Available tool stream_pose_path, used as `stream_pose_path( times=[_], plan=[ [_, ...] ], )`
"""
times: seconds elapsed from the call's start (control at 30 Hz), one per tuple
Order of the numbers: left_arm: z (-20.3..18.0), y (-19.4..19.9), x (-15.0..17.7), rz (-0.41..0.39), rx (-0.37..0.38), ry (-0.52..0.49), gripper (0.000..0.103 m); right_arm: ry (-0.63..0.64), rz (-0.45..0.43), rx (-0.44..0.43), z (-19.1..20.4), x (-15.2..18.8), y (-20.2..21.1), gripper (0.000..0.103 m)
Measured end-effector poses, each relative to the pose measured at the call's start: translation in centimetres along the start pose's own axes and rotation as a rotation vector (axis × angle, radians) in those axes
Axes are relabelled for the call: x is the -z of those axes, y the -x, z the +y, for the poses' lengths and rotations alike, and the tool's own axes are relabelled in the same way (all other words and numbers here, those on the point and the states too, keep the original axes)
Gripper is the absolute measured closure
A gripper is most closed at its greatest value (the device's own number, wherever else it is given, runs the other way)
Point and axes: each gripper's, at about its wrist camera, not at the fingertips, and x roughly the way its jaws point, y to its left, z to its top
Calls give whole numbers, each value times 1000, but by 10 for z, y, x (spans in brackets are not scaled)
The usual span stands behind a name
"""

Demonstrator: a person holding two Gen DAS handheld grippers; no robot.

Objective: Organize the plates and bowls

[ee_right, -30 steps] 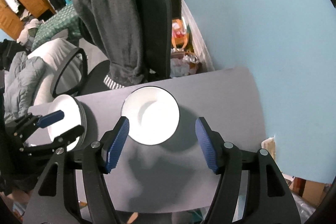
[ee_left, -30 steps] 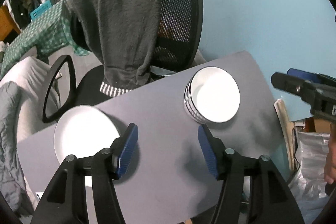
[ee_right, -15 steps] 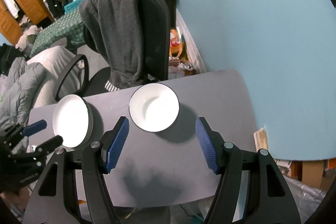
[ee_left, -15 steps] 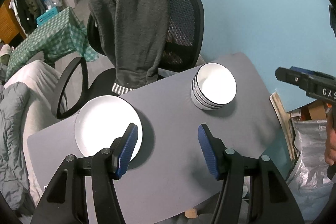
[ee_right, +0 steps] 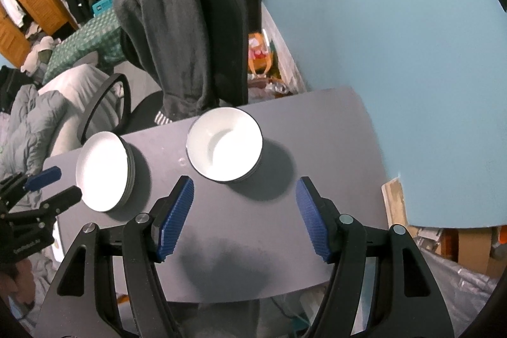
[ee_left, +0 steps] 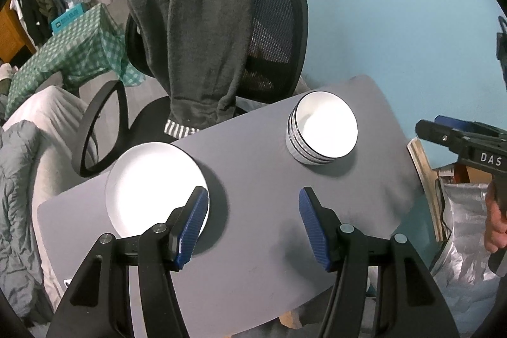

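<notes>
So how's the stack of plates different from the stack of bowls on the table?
The stack of plates is low and flat, while the stack of bowls stands taller with deep sides. The bowls have a thin dark rim line and ribbed outer walls; the plates show a plain white top, with grey edges in the right wrist view. The plates sit near the chair-side corner, the bowls nearer the blue wall. Both are white, round, and rest apart on the grey table.

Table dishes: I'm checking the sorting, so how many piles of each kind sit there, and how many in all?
Plate pile: 1
Bowl pile: 1
Total: 2 piles. How many dishes each pile holds cannot be told.
</notes>
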Motion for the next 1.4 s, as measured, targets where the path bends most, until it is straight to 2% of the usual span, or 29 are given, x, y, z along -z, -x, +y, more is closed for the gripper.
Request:
stream_pose_path(
  times=[0.13,0.4,0.6,0.67,1.07,1.27,1.4],
  plan=[
    [-11,-23,-12,24,3,11,40,7,57,-52,-15,-13,-26,37],
    [-30,-93,-41,137,6,89,40,38,174,-160,-42,-39,-95,37],
    [-39,-141,-52,213,11,167,40,86,253,-206,-47,-48,-137,37],
    [-41,-153,-54,230,-10,186,40,110,276,-219,-47,-49,-148,37],
    [-42,-195,-50,295,-40,294,40,203,369,-285,-51,-59,-186,37],
    [-44,-200,-49,301,-39,305,40,238,392,-312,-49,-61,-194,37],
    [-46,-204,-50,300,-20,303,40,251,410,-318,-46,-64,-200,43]
  ],
)
